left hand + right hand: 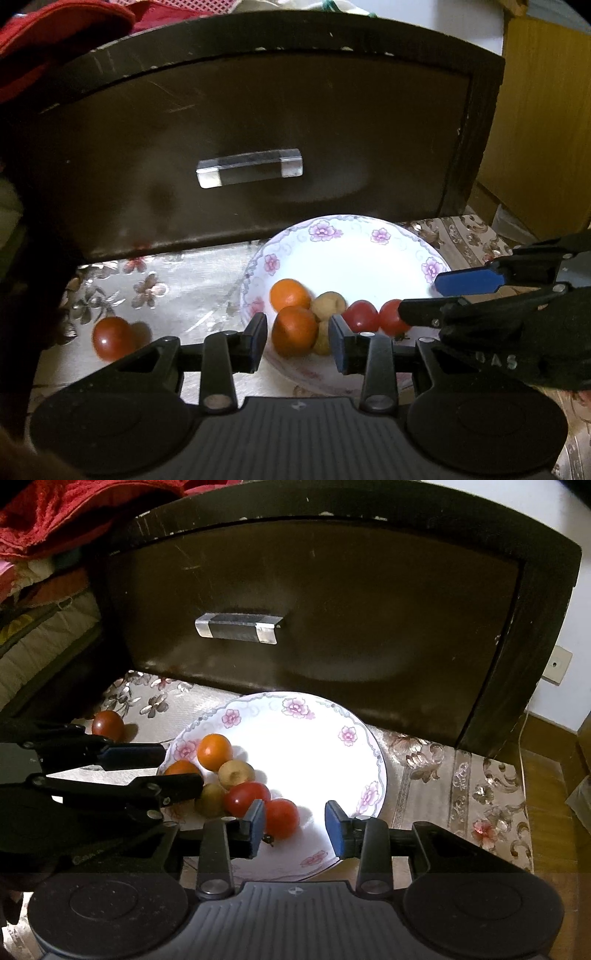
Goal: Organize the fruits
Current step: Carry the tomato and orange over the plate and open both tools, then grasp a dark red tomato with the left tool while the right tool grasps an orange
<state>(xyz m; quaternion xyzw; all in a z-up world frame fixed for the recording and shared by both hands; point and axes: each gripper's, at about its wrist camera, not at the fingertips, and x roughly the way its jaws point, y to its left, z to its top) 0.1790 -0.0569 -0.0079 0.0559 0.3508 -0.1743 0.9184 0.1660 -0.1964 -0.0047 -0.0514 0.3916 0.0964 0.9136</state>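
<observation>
A white floral plate [369, 254] [317, 738] holds two orange fruits [290, 293] [214, 751], two tan-green fruits [328, 304] [236, 773] and two red tomatoes [364, 315] [245, 797]. One more red tomato [112, 338] [108, 724] lies on the cloth left of the plate. My left gripper [297, 341] is open, its jaws either side of the near orange fruit [295, 330], not touching it. My right gripper [295, 829] is open over the plate's near edge, with the nearest tomato [282, 818] beside its left finger.
A dark wooden drawer front [258, 147] [314, 609] with a clear handle [251, 168] [238, 627] stands just behind the plate. Floral tablecloth [173, 288] [461, 775] covers the surface. Red fabric [74, 509] lies at upper left.
</observation>
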